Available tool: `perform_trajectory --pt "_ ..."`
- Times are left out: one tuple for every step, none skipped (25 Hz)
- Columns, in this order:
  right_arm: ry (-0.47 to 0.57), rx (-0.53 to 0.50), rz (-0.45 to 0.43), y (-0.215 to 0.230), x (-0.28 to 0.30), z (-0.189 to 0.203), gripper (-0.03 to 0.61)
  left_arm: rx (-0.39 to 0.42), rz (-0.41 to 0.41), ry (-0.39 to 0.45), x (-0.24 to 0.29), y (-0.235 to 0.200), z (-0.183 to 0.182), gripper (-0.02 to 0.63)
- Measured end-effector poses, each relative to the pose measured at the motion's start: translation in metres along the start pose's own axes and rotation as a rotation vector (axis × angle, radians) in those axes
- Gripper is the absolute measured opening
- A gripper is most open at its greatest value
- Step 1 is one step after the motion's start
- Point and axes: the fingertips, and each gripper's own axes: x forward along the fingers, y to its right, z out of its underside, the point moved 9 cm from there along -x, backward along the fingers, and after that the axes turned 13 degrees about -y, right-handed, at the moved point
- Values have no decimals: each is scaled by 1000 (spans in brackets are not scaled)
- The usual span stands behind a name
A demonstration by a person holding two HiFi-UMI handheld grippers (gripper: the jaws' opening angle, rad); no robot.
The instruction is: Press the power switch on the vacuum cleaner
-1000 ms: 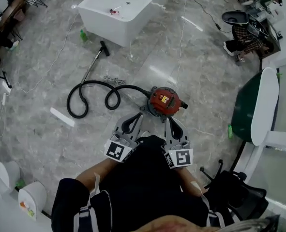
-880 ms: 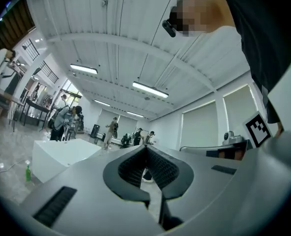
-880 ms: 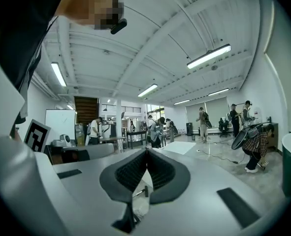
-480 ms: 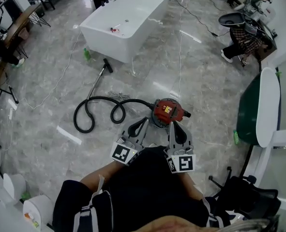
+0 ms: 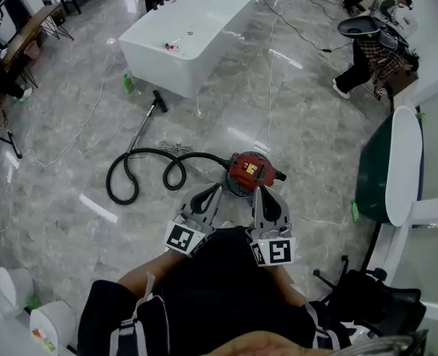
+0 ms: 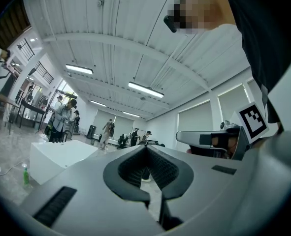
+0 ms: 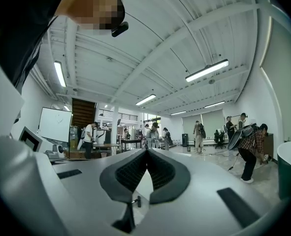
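Note:
The red vacuum cleaner (image 5: 250,170) stands on the marble floor in the head view. Its black hose (image 5: 141,173) curls away to the left and ends in a wand and floor nozzle (image 5: 159,96). My left gripper (image 5: 218,188) is held close to my body, shut, with its tip just short of the vacuum's near left side. My right gripper (image 5: 258,190) is shut too, its tip at the vacuum's near edge; I cannot tell if it touches. The left gripper (image 6: 146,146) and the right gripper (image 7: 146,150) each show jaws closed on nothing in their own views, which look level across the room without the vacuum in sight.
A white bathtub (image 5: 189,21) stands beyond the vacuum with a green bottle (image 5: 128,84) beside it. Cables (image 5: 272,65) trail over the floor. A green and white tub (image 5: 393,169) is at the right, a black office chair (image 5: 363,295) near my right side. A person (image 5: 367,54) bends far right.
The head view has shifted a little. Both grippers stay shut at about the same short distance from the vacuum, which has not moved.

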Motion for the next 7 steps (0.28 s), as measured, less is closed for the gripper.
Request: perform_trajectory --pt "-1 -6 -2 -3 -1 -1 15 0 -1 1 0 0 -3 18" --pt "-1 -11 -3 -5 -1 -2 15 2 4 4 0 0 -3 18" --pt "0 -15 -5 -7 -2 -2 15 4 15 10 1 0 -2 18" --pt "2 -16 -6 -9 -3 -2 15 6 25 15 1 1 1 18" --pt "5 -16 -7 -10 -3 -1 15 7 31 19 1 1 2 18" --pt "9 -14 -7 -11 -4 -1 15 8 35 21 1 2 3 18" --pt "12 -12 -8 -11 -4 -1 15 9 36 22 2 2 3 18"
